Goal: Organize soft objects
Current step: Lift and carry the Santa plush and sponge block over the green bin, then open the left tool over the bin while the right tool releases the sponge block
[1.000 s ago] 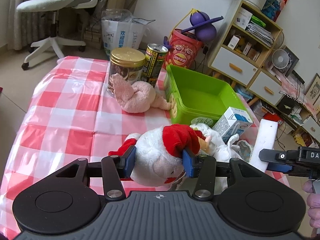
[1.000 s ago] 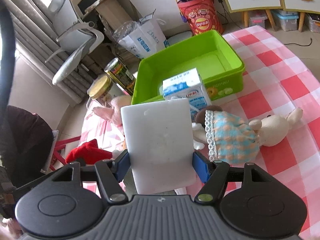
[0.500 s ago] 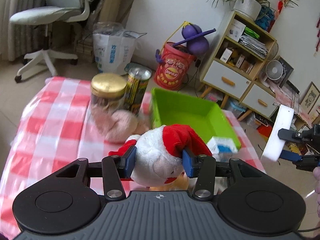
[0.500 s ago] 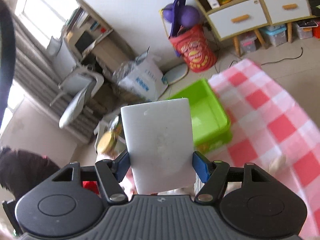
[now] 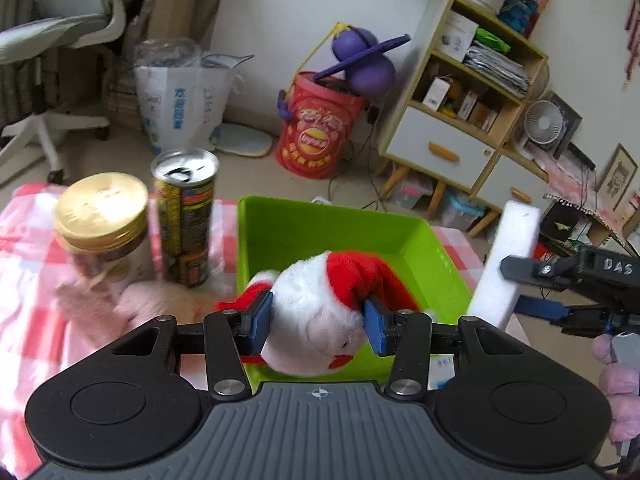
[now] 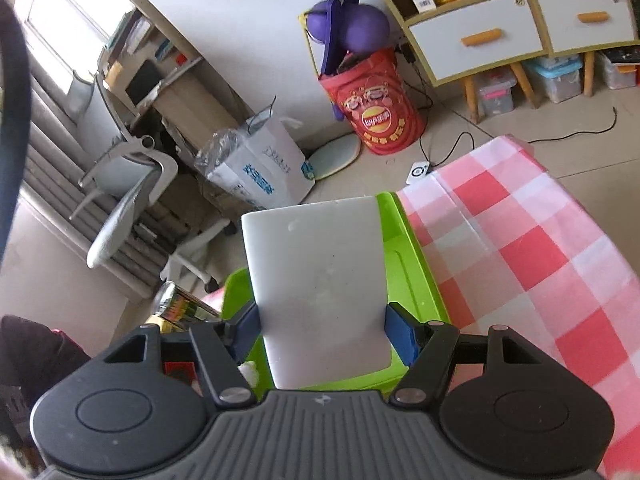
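Note:
My left gripper is shut on a white plush toy with a red hat, held over the near part of the green bin. My right gripper is shut on a white foam block, which hangs above the same green bin. In the left wrist view that white foam block stands upright at the bin's right side, clamped by the right gripper. A pink plush lies on the checked cloth left of the bin.
A gold-lidded jar and a tall can stand just left of the bin. The red-and-white checked cloth stretches to the right. Beyond the table are a red tub, a paper bag, an office chair and a wooden cabinet.
Both grippers have travelled forward with their loads, from over the near pile of toys to above the green bin. The carton and dressed doll have dropped out of the right wrist view.

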The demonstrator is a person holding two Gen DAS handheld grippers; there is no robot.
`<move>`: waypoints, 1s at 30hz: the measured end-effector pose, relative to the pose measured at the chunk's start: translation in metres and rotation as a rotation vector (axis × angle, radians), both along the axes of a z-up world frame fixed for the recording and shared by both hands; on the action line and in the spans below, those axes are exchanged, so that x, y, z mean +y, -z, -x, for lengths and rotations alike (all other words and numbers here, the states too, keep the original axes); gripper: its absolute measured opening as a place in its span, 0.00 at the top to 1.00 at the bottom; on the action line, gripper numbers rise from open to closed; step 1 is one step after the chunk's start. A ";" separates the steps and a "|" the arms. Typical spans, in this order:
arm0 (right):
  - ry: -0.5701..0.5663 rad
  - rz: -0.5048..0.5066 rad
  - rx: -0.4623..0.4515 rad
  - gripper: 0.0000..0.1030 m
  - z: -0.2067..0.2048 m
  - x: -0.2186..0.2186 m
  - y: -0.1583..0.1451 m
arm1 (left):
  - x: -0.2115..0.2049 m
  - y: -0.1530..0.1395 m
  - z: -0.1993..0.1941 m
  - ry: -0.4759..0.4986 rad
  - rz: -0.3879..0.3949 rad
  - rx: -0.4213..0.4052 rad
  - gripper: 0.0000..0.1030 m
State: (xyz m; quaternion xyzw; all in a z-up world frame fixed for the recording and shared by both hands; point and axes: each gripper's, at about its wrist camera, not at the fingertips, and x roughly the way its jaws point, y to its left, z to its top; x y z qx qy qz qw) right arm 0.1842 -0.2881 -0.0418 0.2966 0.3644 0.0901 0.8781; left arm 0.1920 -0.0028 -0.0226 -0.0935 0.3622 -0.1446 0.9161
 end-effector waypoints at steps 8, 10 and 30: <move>0.010 -0.058 0.035 0.60 -0.017 0.000 0.032 | -0.014 0.011 -0.021 0.062 -0.004 -0.037 0.54; 0.015 -0.062 0.033 0.59 -0.019 0.002 0.034 | -0.015 0.015 -0.025 0.059 0.010 -0.034 0.54; 0.010 0.033 0.105 0.44 -0.008 0.005 0.010 | -0.009 -0.003 0.007 0.027 -0.039 -0.020 0.18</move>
